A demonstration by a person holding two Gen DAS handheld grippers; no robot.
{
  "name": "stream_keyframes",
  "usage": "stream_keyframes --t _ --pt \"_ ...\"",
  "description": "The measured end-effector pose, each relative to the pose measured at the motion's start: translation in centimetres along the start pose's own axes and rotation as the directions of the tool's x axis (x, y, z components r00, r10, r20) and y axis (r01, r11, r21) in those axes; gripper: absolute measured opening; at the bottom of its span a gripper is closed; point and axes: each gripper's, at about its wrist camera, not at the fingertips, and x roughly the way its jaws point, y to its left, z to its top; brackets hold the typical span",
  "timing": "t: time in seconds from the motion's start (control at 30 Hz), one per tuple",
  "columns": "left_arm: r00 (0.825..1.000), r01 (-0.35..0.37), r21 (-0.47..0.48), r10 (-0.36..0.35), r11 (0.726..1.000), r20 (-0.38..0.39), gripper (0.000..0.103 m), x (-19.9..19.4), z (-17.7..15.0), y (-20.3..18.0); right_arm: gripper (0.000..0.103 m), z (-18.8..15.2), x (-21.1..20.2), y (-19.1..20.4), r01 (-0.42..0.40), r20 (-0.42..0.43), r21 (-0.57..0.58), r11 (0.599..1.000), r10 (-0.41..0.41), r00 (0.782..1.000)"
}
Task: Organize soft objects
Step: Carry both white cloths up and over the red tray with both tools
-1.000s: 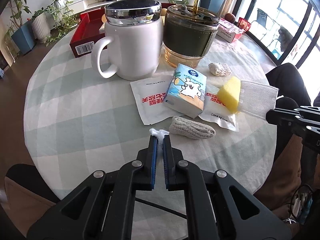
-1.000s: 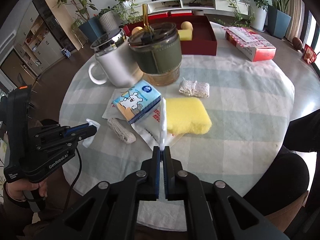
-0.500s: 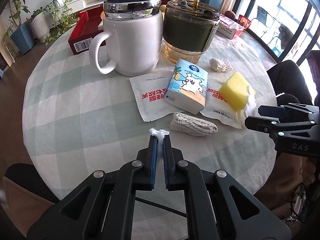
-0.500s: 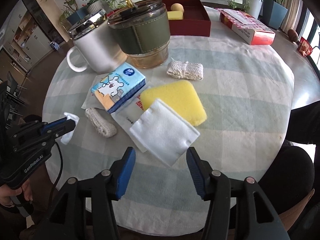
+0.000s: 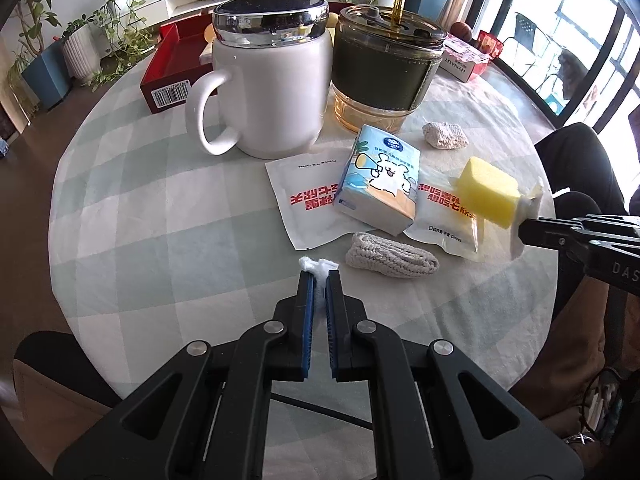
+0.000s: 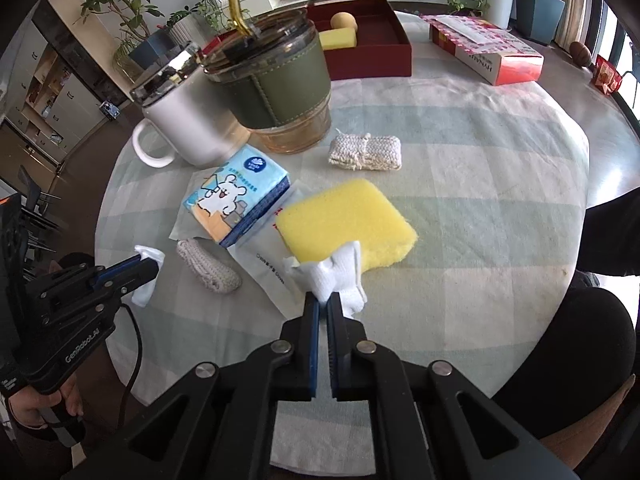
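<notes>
left tongs (image 5: 319, 278) pinch white wad (image 5: 318, 267) | right tongs (image 6: 323, 300) just closed on cloth (image 6: 338, 274) (beside sponge (image 6: 344, 224))

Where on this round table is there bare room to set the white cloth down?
Bare checked tablecloth lies to the right of the yellow sponge and knitted beige roll, below the pink carton. More lies left of the white mug. The middle, around the blue tissue pack, is crowded.

On the round table (image 6: 500, 168), the mug (image 5: 268, 88) stands left of the tumbler (image 5: 384, 68), with the open box (image 6: 376, 44) behind them. In front, the tissue pack (image 6: 236, 196) lies on 2 flat packets (image 5: 308, 200), the sponge (image 6: 348, 220) to its right. 1 knitted roll (image 6: 364, 152) lies behind the sponge, another (image 5: 392, 256) before the pack.
</notes>
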Motion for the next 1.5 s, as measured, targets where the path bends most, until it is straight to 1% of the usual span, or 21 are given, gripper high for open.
stream_keyframes --t 0.07,0.17,0.2,0.27,0.4,0.77,0.93,1.1,1.37,1.5 --pt "1.0 -0.008 -0.002 0.008 1.0 0.004 0.005 -0.1 0.1 0.3 0.005 0.0 -0.9 -0.4 0.002 0.011 0.0 1.0 -0.002 1.0" --pt "1.0 -0.024 -0.011 0.024 1.0 0.007 0.005 -0.3 0.3 0.9 0.005 0.4 -1.6 -1.4 0.026 0.023 0.014 1.0 -0.026 0.999" --pt "0.999 -0.032 -0.015 0.032 0.999 0.011 0.005 -0.4 0.4 1.2 0.005 0.5 -1.9 -1.7 0.021 0.023 0.022 1.0 -0.022 0.999" --pt "0.999 -0.042 -0.023 0.043 0.999 0.017 0.005 -0.7 0.7 1.8 0.005 0.7 -2.8 -2.5 -0.017 0.039 0.044 0.999 0.015 0.999" --pt "0.998 -0.064 -0.04 0.065 0.997 0.028 0.005 -1.1 1.4 3.0 0.005 1.5 -4.0 -3.1 0.028 0.07 0.041 0.999 -0.031 0.997" --pt "0.991 -0.131 -0.081 0.133 0.988 0.012 0.005 -0.1 3.9 6.8 0.005 4.9 -1.7 -5.3 0.075 0.032 0.056 0.996 -0.077 0.997" --pt "0.988 -0.156 -0.115 0.157 0.981 0.001 0.005 0.6 5.4 9.1 0.005 7.2 -1.0 -5.8 0.08 0.029 0.051 0.996 -0.081 0.996" --pt "0.984 -0.177 -0.127 0.177 0.976 -0.013 0.005 1.9 7.4 10.9 0.005 10.0 0.1 -6.2 0.084 0.024 0.043 0.996 -0.085 0.996" --pt "0.975 -0.222 -0.114 0.221 0.968 -0.018 0.005 3.4 11.6 13.3 0.005 15.1 2.3 -6.7 0.082 0.015 0.025 0.996 -0.082 0.996" --pt "0.968 -0.251 -0.093 0.252 0.963 -0.003 0.005 3.9 14.2 14.3 0.005 18.1 3.0 -6.2 0.094 0.025 -0.015 0.995 -0.094 0.995"
